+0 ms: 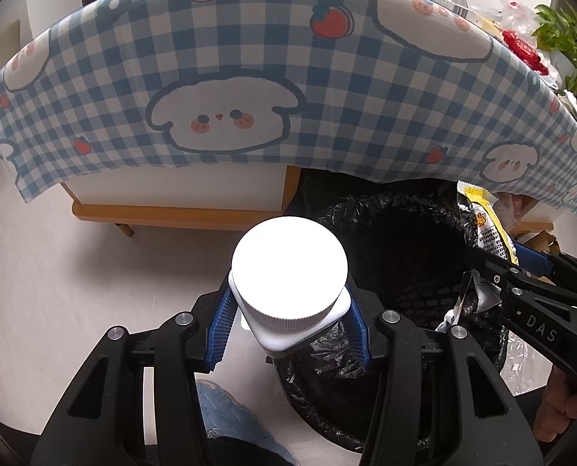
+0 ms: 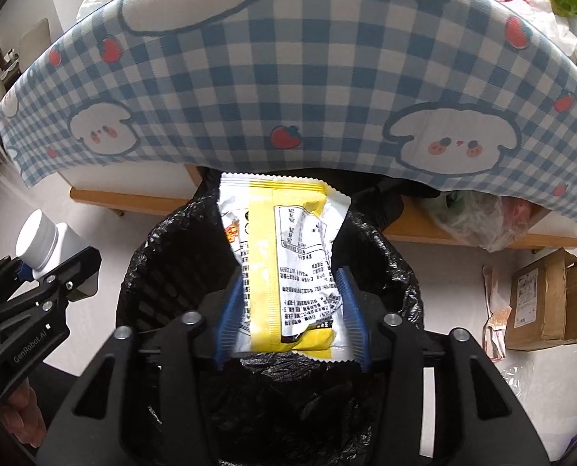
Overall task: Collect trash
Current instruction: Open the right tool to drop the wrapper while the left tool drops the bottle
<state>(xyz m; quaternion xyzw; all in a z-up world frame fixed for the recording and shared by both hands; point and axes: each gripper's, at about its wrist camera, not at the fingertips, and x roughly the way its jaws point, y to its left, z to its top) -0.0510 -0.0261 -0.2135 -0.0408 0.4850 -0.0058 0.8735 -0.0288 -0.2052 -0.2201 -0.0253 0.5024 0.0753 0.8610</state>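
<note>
Left gripper (image 1: 288, 322) jaws clamping white bottle (image 1: 288, 272), cap facing forward, hovering beside bin (image 1: 405, 240) rim. Right gripper (image 2: 292, 310) jaws pinching yellow snack wrapper (image 2: 284, 256), hanging directly over black-lined bin (image 2: 164, 272) opening, beneath checked tablecloth (image 2: 288, 77).

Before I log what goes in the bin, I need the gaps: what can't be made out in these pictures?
- Bin contents: the black liner's interior is dark in both wrist views, and the yellow wrapper in the right gripper covers its middle.
- White bottle: the left wrist view shows mostly its overexposed cap; any label is hidden in the left gripper.
- Wrapper print: too small to read.
</note>
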